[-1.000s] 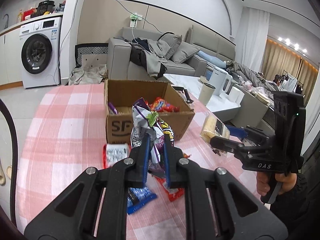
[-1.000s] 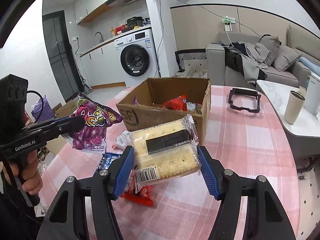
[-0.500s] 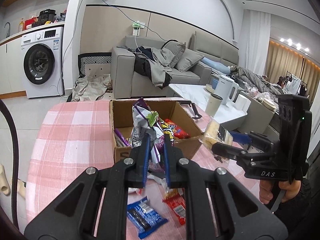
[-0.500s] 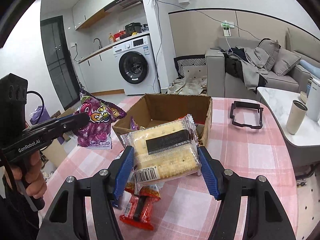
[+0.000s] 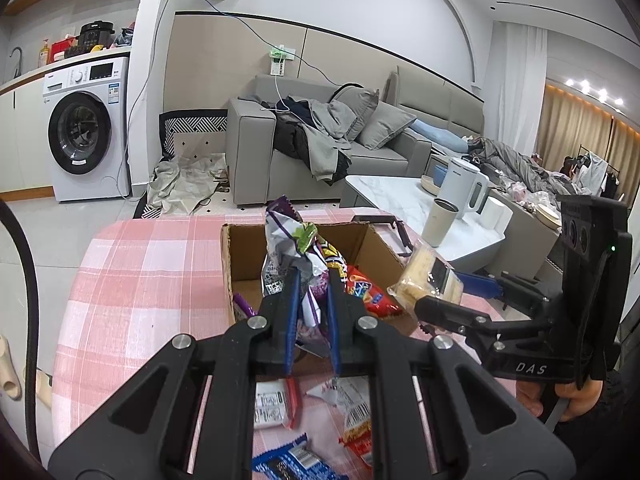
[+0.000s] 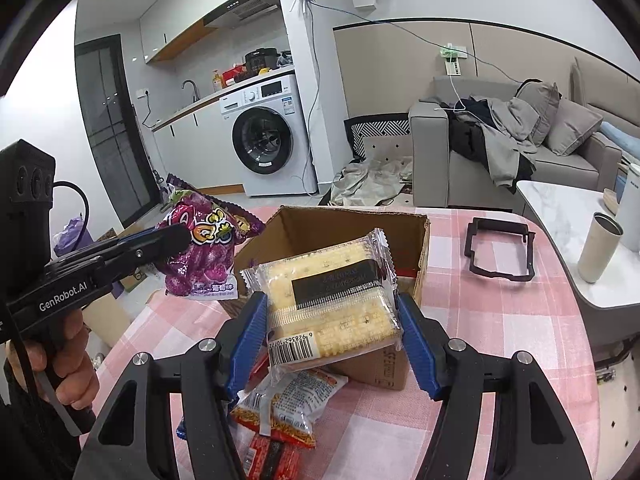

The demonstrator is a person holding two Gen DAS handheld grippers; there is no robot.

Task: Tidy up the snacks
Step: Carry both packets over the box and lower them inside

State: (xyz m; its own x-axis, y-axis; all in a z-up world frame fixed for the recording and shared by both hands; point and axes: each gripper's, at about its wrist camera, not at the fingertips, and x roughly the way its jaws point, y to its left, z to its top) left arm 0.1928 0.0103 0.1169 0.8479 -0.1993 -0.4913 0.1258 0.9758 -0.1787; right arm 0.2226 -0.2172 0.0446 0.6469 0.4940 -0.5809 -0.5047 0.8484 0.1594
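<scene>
Both grippers carry a snack over the cardboard box on the pink checked table.

Purple candy bag (image 6: 204, 252) pinched tight in left gripper (image 5: 311, 280), jaws almost together, bag hanging above the near-left part of the cardboard box (image 6: 320, 232). Clear cracker pack (image 6: 332, 304) clamped by its sides between the blue pads of right gripper (image 6: 332, 316), jaws at mid width, pack in the air over the box's near wall. Box sits toward the table's (image 6: 500, 320) far edge, open top, red snack bag (image 5: 366, 290) and other packets inside. Loose packets on the cloth at the near edge: orange-white bag (image 6: 288, 404), red bar (image 6: 276, 456), blue packet (image 5: 292, 462). Black frame (image 6: 500, 252) lies toward the right edge, well apart from the box. A hand (image 6: 64, 364) grips the left handle.
</scene>
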